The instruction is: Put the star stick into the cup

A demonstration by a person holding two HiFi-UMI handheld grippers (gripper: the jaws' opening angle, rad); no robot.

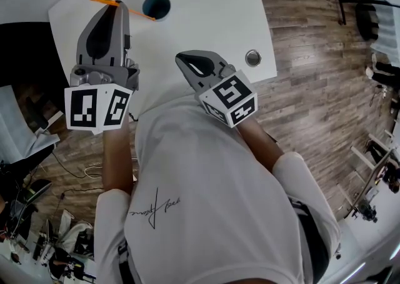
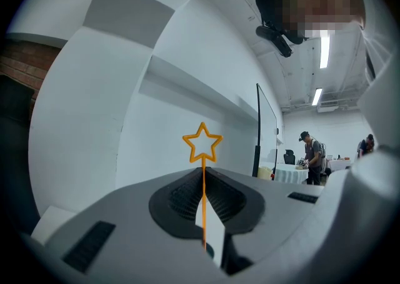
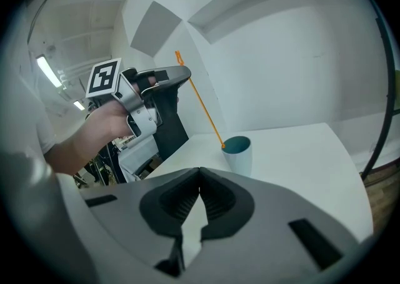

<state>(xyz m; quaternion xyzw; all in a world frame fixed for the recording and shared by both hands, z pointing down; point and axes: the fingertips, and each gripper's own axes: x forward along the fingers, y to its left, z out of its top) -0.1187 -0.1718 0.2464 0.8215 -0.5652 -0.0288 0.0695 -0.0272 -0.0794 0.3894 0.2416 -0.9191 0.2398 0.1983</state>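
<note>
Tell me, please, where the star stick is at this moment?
At the head view's upper left, the star stick is clamped in the left gripper's jaws above the white table, its plain end at the teal cup's rim.

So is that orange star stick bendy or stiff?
Probably stiff: the star stick runs straight, without sagging, from the left gripper toward the cup. Being so thin, it is likely very light, and might snap if squeezed hard.
</note>
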